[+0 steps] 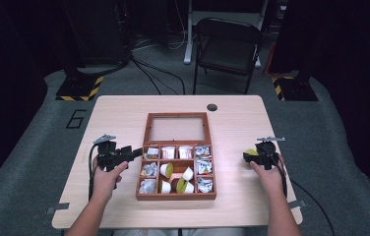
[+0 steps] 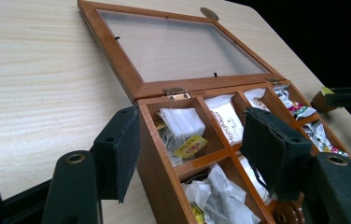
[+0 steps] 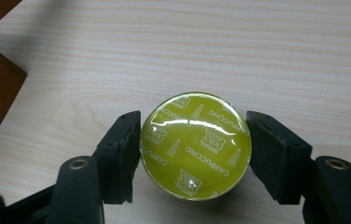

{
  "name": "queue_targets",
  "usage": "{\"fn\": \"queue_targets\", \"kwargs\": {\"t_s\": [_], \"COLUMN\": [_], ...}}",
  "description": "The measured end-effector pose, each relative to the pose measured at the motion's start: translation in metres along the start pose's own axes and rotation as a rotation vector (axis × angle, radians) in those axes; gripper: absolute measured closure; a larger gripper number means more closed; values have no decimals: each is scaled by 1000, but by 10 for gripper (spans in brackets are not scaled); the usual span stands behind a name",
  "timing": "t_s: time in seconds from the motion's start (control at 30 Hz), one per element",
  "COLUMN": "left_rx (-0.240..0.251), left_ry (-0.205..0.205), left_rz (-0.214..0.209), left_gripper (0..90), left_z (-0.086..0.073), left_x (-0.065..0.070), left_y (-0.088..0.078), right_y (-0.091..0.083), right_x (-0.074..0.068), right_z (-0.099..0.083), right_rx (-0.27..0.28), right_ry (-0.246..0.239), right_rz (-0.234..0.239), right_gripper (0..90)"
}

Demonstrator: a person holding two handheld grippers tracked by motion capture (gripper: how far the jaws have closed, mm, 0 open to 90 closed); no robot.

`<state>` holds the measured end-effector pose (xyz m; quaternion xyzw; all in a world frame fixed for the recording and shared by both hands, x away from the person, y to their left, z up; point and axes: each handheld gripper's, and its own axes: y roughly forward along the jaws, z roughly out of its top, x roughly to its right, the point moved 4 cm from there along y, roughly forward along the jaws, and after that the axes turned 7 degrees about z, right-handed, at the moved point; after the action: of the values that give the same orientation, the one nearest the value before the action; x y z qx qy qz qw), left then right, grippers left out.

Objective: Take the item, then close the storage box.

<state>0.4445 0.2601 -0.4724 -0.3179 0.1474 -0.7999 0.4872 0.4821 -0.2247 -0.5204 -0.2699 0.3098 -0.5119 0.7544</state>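
1. Pale wood-grain tabletop carries the work, with dark floor and a black chair beyond it.
2. At the right, the right gripper is clamped on a capsule with a yellow-green cappuccino lid; both pads press its rim from opposite sides. In the high view the same gripper sits low over the bare tabletop, well apart from the right wall of the wooden box.
3. Risk here, as I judge it: the pads bite a rounded, smooth rim, so a tilt of the wrist could let the capsule twist or squirt out and roll off toward the table edge.
4. Pressing harder could dent the foil lid instead.
5. On the other side, the left gripper straddles the near left wall of the box, one jaw outside and one over the compartments. Whether the pads actually press the wall I cannot tell.
6. If that hold is loose, the box may slide or pivot when anything nudges it; the inner jaw could also snag a tea bag and drag it out.
7. Farther off, the glass lid lies flat behind the hinges; a shove on the box would drag it across the tabletop.
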Motion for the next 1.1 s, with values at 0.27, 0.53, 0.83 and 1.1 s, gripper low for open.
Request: {"fn": "queue_targets", "kwargs": {"t_s": [0.27,0.53,0.83,1.1], "left_rx": [-2,5,8,14], "left_ry": [-1,-2,-27,-11], "left_rz": [-1,0,9,8], "left_gripper": [373,372,372,371], "left_z": [0,3,6,9], "left_x": [0,-3,-12,-11], "left_y": [2,4,1,-1], "right_y": [-4,-18,-25,-22], "right_x": [0,-7,-29,-54], "right_z": [-1,5,9,12], "right_rx": [15,91,94,45], "right_ry": [22,-24,-89,-152], "right_rz": [-13,-12,30,87], "right_gripper": [315,282,284,287]}}
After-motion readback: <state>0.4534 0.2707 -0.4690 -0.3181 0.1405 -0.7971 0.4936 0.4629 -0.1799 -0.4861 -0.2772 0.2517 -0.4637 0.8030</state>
